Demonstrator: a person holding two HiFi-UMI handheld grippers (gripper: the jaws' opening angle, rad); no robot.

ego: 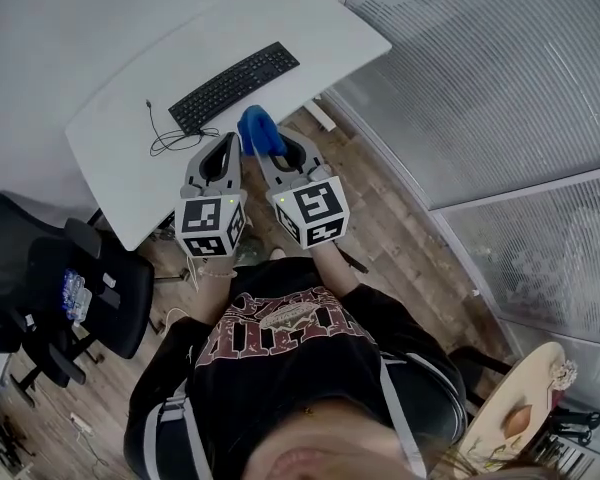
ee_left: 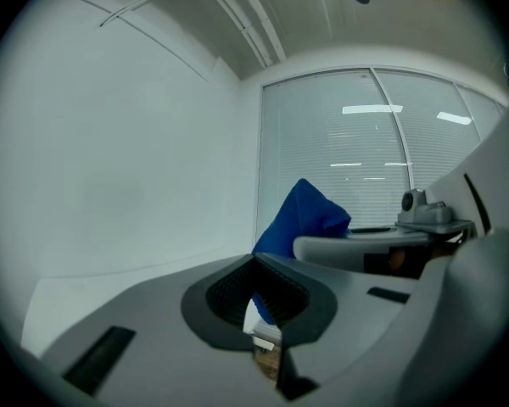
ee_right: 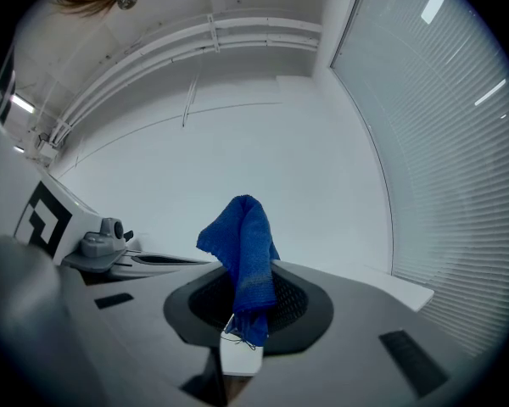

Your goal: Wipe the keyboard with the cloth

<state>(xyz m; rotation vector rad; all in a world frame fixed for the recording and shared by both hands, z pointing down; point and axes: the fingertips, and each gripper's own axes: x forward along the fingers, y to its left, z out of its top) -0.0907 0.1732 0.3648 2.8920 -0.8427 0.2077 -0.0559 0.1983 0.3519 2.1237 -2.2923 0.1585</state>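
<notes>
Cloth: soft blue cloth (ee_right: pixel 243 248), pinched in my right hand-held gripper (ego: pixel 272 148), bunched above its tips
Left hand-held gripper (ego: pixel 227 140): jaws together on nothing, beside the right one
Keyboard: flat black keyboard (ego: pixel 234 86) on the white tabletop (ego: pixel 115 133), just past both grippers

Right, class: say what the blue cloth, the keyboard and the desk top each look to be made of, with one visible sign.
Cloth: soft woven or terry fabric, matte; fuzzy weave, frayed threads. Keyboard: probably black plastic, matte; no glare. Desk top: smooth white, likely laminate; even, grainless surface.
</notes>
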